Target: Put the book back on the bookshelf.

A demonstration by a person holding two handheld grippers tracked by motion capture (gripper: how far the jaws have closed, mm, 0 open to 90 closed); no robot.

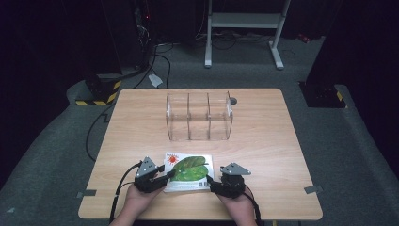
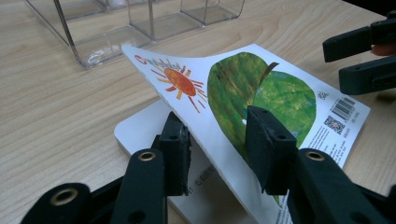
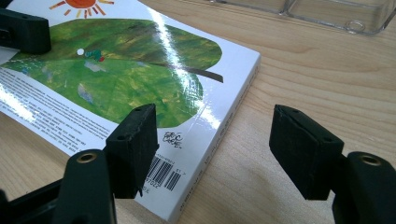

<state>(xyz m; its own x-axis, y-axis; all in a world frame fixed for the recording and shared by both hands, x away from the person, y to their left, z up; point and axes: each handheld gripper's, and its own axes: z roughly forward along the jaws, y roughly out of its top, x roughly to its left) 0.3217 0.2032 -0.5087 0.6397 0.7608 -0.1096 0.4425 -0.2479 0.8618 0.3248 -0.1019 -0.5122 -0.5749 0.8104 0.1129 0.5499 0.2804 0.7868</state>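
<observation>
- Right now a picture book (image 1: pixel 189 171) with a green leaf and an orange sun on its back cover lies on the wooden table (image 1: pixel 263 136), at the near edge, between the person's two hands.
- In the left gripper view, the book's cover (image 2: pixel 243 88) is lifted off the white pages beneath and slants up between the left gripper's (image 2: pixel 218 140) two black jaws.
- One jaw sits under the raised cover against its underside, the other over the printed leaf; whether both pads actually press on the cover I cannot tell, so the grip is uncertain.
- The right gripper (image 3: pixel 212 149) stands with its jaws well apart at the book's barcode corner: one pad hangs over the cover just above the barcode, the other over bare table past the book's edge, and it has hold of nothing.
- In the high view, the left gripper (image 1: pixel 164 178) sits at the book's left edge and the right gripper (image 1: pixel 211 183) at its lower right corner.
- A clear plastic organiser (image 1: pixel 199 116) with three compartments stands farther back on the table, well apart from the book.
</observation>
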